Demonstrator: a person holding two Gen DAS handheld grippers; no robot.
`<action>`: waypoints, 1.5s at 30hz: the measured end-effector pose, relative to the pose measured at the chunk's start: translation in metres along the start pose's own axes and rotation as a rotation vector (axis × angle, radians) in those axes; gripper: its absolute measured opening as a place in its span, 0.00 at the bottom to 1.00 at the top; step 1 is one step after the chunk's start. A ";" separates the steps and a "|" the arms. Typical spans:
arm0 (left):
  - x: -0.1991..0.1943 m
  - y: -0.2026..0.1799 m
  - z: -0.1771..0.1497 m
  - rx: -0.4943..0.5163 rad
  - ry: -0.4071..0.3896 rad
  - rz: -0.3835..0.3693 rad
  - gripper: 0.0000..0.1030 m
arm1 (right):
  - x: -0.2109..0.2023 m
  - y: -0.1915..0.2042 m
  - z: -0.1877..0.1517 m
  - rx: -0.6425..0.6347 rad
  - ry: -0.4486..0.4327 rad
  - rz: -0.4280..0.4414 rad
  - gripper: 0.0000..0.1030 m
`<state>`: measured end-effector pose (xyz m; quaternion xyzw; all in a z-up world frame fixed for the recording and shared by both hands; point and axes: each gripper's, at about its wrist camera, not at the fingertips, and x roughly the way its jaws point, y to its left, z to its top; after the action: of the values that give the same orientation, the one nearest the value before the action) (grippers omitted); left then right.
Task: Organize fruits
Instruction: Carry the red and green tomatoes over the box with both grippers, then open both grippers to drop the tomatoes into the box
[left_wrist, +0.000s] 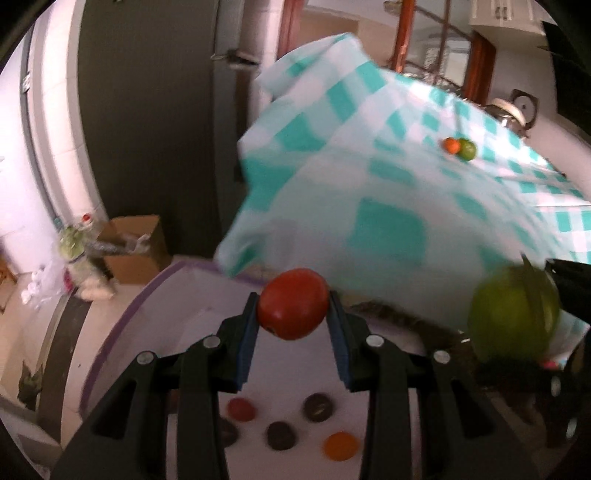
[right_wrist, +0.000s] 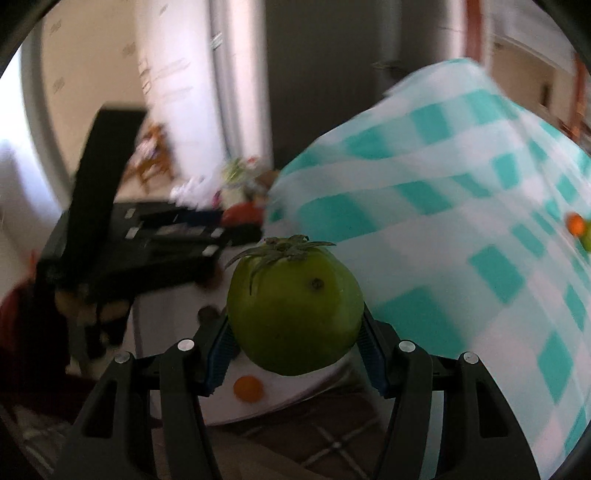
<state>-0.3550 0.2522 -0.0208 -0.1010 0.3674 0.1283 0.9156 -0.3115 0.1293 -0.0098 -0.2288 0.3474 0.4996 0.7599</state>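
My left gripper (left_wrist: 293, 312) is shut on a red tomato (left_wrist: 293, 308), held between its blue pads above a white tray (left_wrist: 173, 306). Several small fruits lie on that tray: a red one (left_wrist: 241, 409), dark ones (left_wrist: 317, 407) and an orange one (left_wrist: 340, 445). My right gripper (right_wrist: 295, 332) is shut on a green tomato (right_wrist: 295, 310) with its leafy stem up; it shows in the left wrist view as a green tomato (left_wrist: 513, 317) at the right. An orange fruit (right_wrist: 248, 388) lies on the white tray (right_wrist: 280, 391) below it.
A table with a teal-and-white checked cloth (left_wrist: 388, 192) fills the right side; a small orange fruit (left_wrist: 451, 145) and a green one (left_wrist: 467, 149) sit on it. A cardboard box (left_wrist: 135, 251) and plastic bags stand on the floor at left. A kettle (left_wrist: 511, 110) is far right.
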 end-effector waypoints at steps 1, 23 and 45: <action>0.007 0.008 -0.002 0.009 0.028 0.019 0.36 | 0.012 0.008 0.001 -0.036 0.034 0.014 0.57; 0.166 0.084 -0.047 0.058 0.567 0.104 0.36 | 0.226 0.054 -0.001 -0.277 0.560 -0.124 0.57; 0.143 0.069 -0.043 0.055 0.508 0.196 0.76 | 0.149 0.048 0.024 -0.203 0.333 -0.092 0.73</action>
<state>-0.3045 0.3280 -0.1578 -0.0693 0.5967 0.1767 0.7797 -0.3102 0.2545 -0.1067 -0.3992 0.4051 0.4524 0.6869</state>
